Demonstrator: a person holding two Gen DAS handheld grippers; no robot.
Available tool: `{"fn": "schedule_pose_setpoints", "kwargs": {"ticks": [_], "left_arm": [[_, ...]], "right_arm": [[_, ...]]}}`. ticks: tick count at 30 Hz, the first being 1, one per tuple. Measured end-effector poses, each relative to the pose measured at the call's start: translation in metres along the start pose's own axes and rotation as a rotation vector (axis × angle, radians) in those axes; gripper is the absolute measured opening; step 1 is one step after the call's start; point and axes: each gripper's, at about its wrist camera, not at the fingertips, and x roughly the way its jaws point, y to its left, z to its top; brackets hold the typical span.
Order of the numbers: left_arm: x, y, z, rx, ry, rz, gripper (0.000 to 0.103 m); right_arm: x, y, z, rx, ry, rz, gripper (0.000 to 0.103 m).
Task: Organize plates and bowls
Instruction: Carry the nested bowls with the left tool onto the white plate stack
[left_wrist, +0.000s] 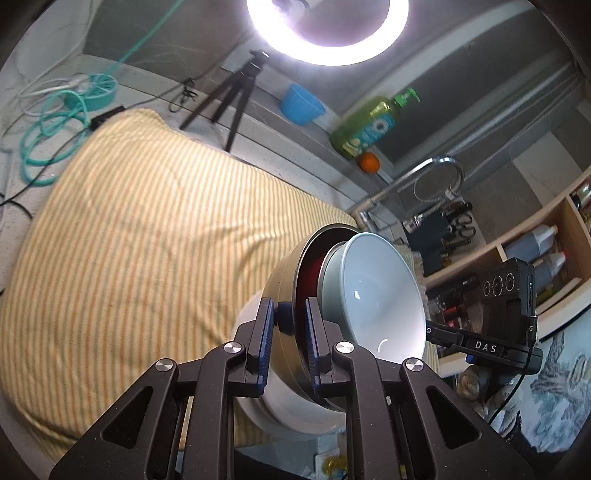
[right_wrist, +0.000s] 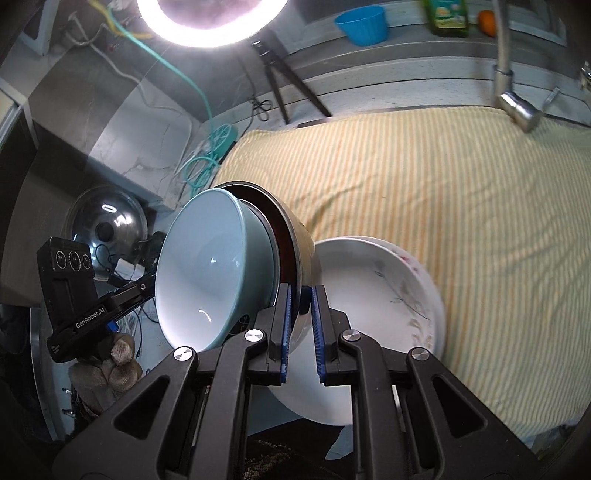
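A pale blue bowl (left_wrist: 380, 291) sits nested inside a metal bowl (left_wrist: 286, 273) with a dark red inside. My left gripper (left_wrist: 290, 332) is shut on the metal bowl's rim. My right gripper (right_wrist: 301, 325) is shut on the opposite side of the same rim (right_wrist: 295, 236). The blue bowl (right_wrist: 207, 269) tilts toward the camera in the right wrist view. Both bowls hang above a stack of white plates (right_wrist: 373, 295) with a floral print, which lies on a yellow striped cloth (right_wrist: 443, 192). The plates show under the bowls in the left wrist view (left_wrist: 288, 410).
A ring light (left_wrist: 328, 33) and a tripod (left_wrist: 232, 96) stand behind the cloth. A blue tub (left_wrist: 301, 105), a green soap bottle (left_wrist: 369, 127) and an orange (left_wrist: 369, 162) sit on the ledge. A faucet (right_wrist: 517, 103) is at the right. A pot lid (right_wrist: 107, 221) lies left.
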Motion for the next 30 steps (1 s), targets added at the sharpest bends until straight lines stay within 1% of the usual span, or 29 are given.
{"fn": "schedule_pose_setpoints", "kwargs": {"ticks": [8, 12, 21, 30], "left_arm": [[0.025, -0.016, -0.012, 0.030, 0.080, -0.024, 0.013], [0.033, -0.019, -0.018, 0.033, 0.111, -0.018, 0.013], [0.036, -0.023, -0.023, 0.035, 0.132, -0.004, 0.013], [0.040, -0.019, -0.025, 0.031, 0.146, 0.012, 0.013]], "right_arm": [[-0.014, -0.033, -0.016, 0.069, -0.009, -0.044, 0.012], [-0.014, -0.042, -0.019, 0.090, -0.009, -0.054, 0.012], [-0.007, -0.051, -0.028, 0.105, 0.012, -0.058, 0.012], [-0.001, -0.052, -0.030, 0.108, 0.022, -0.057, 0.012]]}}
